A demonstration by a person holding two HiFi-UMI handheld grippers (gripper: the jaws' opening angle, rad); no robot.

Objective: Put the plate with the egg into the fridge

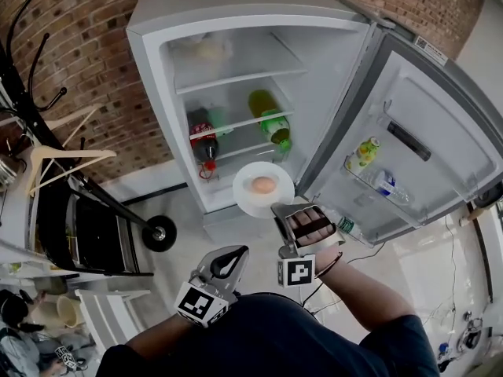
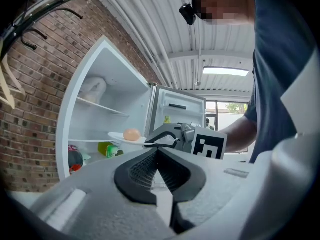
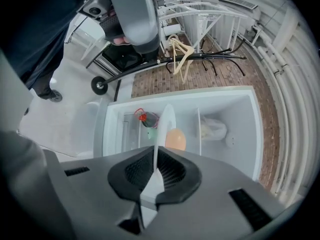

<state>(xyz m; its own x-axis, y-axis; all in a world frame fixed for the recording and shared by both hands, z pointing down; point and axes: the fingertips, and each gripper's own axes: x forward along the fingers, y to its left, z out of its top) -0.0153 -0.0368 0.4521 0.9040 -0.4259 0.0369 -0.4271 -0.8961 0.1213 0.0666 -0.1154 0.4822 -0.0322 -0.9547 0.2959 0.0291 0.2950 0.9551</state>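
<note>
Head view steeply down on open fridge (image 1: 236, 2), both gripper views close, facing into it

Loft-like living space: brick wall (image 1: 86, 61), open fridge (image 1: 157, 10), clothes hangers (image 1: 63, 157), corrugated ceiling (image 2: 150, 14)

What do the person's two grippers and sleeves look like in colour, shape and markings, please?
The left gripper and right gripper are light grey shells with black ribbed pads; each carries a cube of black-and-white square markers. The person wears a dark blue short-sleeved shirt.
</note>
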